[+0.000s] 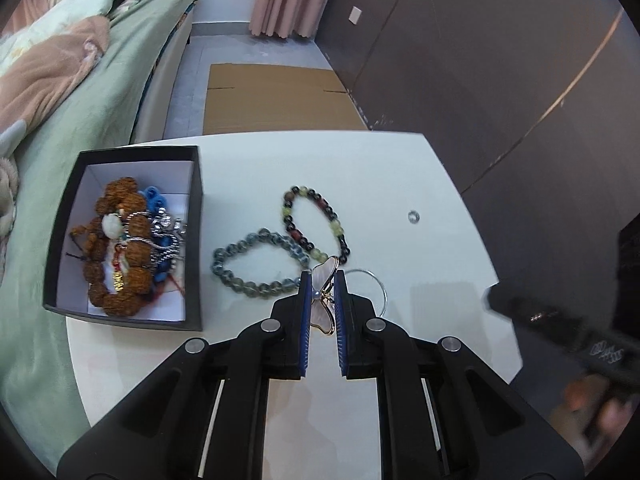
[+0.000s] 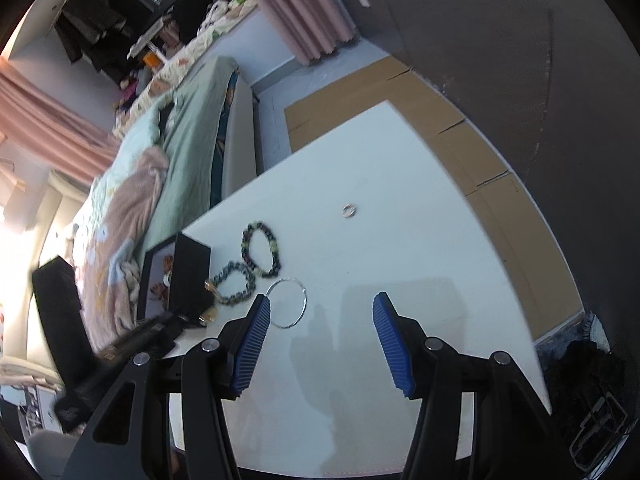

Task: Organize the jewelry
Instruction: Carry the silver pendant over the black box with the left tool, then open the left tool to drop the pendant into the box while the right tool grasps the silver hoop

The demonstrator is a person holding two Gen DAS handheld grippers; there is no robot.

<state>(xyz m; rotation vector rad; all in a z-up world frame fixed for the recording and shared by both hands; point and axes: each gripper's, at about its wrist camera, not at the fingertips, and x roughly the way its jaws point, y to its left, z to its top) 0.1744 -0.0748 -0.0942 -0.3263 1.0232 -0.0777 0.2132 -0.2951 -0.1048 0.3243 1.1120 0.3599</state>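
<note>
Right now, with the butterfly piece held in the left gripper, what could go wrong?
1. The left gripper pinches the butterfly ornament by its thin wings, so it may slip or bend on the way to the black box.
2. The gray bead bracelet lies beside the box and could be dragged.
3. The box already looks crowded.

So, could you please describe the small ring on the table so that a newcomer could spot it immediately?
Start at the white table and find the black open box of jewelry on its left. Look right, past the two beaded bracelets, to the bare far-right area. There lies the small silver ring, alone, far smaller than the thin silver bangle.
</note>
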